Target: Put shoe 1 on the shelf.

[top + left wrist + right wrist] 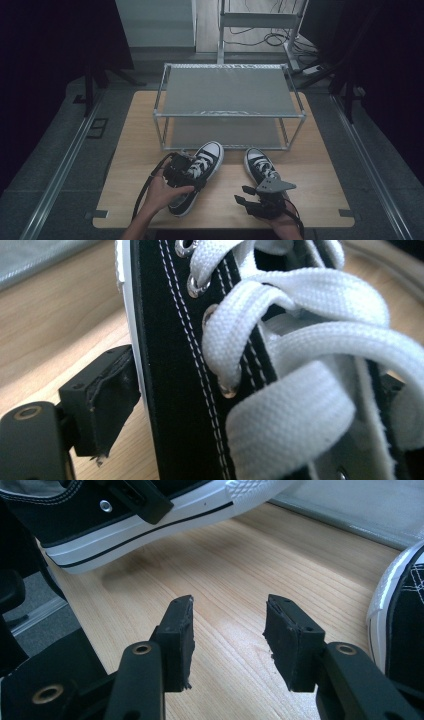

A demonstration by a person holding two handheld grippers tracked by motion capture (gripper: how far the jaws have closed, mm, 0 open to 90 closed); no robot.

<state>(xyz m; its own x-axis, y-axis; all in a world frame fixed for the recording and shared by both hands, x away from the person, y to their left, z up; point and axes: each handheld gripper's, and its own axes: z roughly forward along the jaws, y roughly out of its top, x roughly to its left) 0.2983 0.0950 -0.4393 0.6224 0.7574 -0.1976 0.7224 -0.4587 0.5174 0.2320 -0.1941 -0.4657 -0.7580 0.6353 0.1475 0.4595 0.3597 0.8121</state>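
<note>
Two black canvas sneakers with white laces are on the wooden table (315, 185). My left gripper (186, 170) is shut on the left sneaker (206, 159) at its laced upper. In the left gripper view one pad (107, 395) presses the side of that sneaker (175, 365), and the other jaw is mostly hidden behind the laces. The right gripper view shows this sneaker (125, 525) raised off the wood with a shadow under it. My right gripper (243, 195) (227, 625) stands open just above bare table, beside the right sneaker (260, 167) (400, 610), touching nothing.
A two-level metal shoe rack (230, 114) stands at the back of the table, both shelves bare; its lower shelf (360, 510) lies just beyond the sneakers. Bare wood lies between the two sneakers. Dark floor and rails surround the table.
</note>
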